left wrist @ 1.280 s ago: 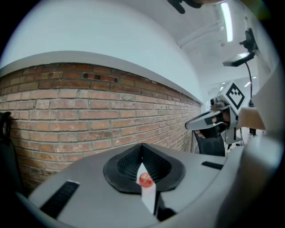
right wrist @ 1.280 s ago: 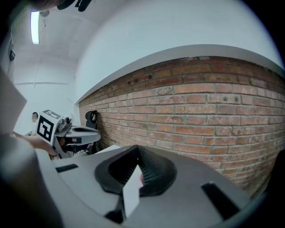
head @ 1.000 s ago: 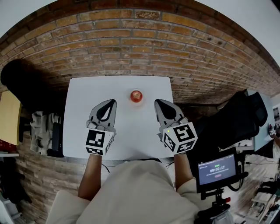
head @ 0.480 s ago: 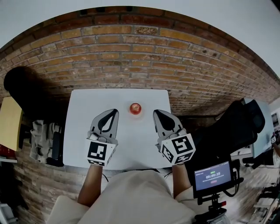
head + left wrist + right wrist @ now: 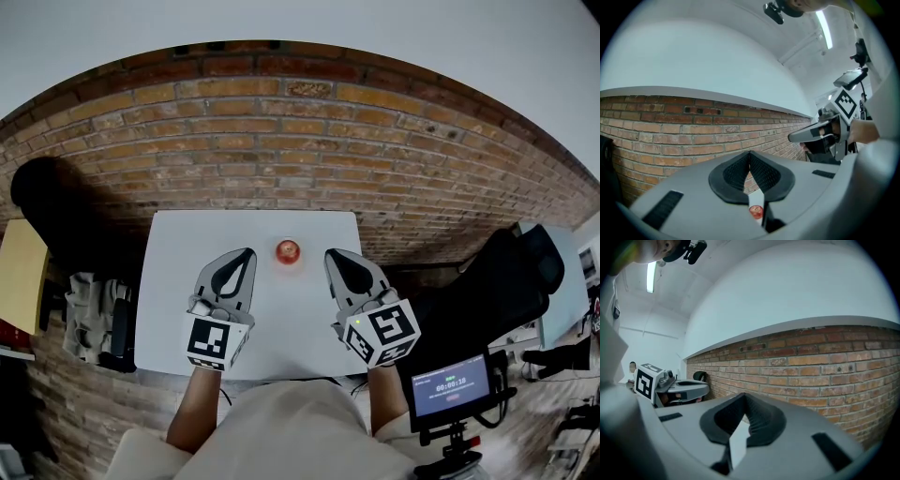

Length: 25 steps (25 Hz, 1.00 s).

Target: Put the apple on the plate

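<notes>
A small red apple (image 5: pixel 288 250) sits near the far middle of the white table (image 5: pixel 178 272); a pale rim shows under it, and I cannot tell whether that is a plate. My left gripper (image 5: pixel 246 254) hangs over the table to the apple's near left, jaws shut and empty. My right gripper (image 5: pixel 330 255) mirrors it on the near right, also shut and empty. In the left gripper view the apple (image 5: pixel 756 212) peeks through the gap below the closed jaws (image 5: pixel 750 154), and the right gripper (image 5: pixel 793 137) shows beyond. The right gripper view shows its own closed jaws (image 5: pixel 744 397) and the left gripper (image 5: pixel 706 389).
A brick wall (image 5: pixel 281 141) runs right behind the table. A black chair (image 5: pixel 497 281) stands to the right, with a screen on a stand (image 5: pixel 452 386) in front of it. A cluttered rack (image 5: pixel 98 305) and a dark shape (image 5: pixel 56 211) are on the left.
Both grippers have risen a little above the table, jaws still shut. The head view has tipped up, showing more white wall. The apple has not moved.
</notes>
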### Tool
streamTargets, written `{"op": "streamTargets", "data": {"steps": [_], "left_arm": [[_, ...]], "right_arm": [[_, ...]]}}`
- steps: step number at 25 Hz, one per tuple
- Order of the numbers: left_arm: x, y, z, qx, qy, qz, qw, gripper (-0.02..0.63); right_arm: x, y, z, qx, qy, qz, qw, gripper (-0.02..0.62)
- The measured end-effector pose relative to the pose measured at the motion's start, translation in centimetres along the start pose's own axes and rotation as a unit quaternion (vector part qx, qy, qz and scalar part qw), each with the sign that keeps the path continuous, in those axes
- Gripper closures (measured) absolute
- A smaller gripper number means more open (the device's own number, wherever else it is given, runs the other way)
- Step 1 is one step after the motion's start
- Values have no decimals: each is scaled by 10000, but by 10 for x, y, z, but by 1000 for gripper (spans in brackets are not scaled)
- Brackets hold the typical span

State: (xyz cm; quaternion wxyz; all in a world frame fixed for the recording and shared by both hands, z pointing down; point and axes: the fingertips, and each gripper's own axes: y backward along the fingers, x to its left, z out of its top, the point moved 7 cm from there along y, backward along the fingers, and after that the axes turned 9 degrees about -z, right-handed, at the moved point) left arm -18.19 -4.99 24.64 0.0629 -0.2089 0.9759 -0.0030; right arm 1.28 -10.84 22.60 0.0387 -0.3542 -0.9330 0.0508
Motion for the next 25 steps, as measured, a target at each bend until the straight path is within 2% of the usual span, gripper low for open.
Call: {"op": "streamTargets", "data": {"steps": [3, 13, 25], "left_arm": [[0, 0, 5, -124, -13, 12, 9999, 598], [-1, -2, 3, -108, -2, -64, 9999, 598], [0, -1, 4, -278, 121, -148, 9994, 598]], "right_arm": [[1, 0, 2, -36, 18, 34, 10000, 592], [1, 0, 2, -18, 29, 19, 10000, 592], [3, -3, 0, 12, 105, 46, 9999, 592]]}}
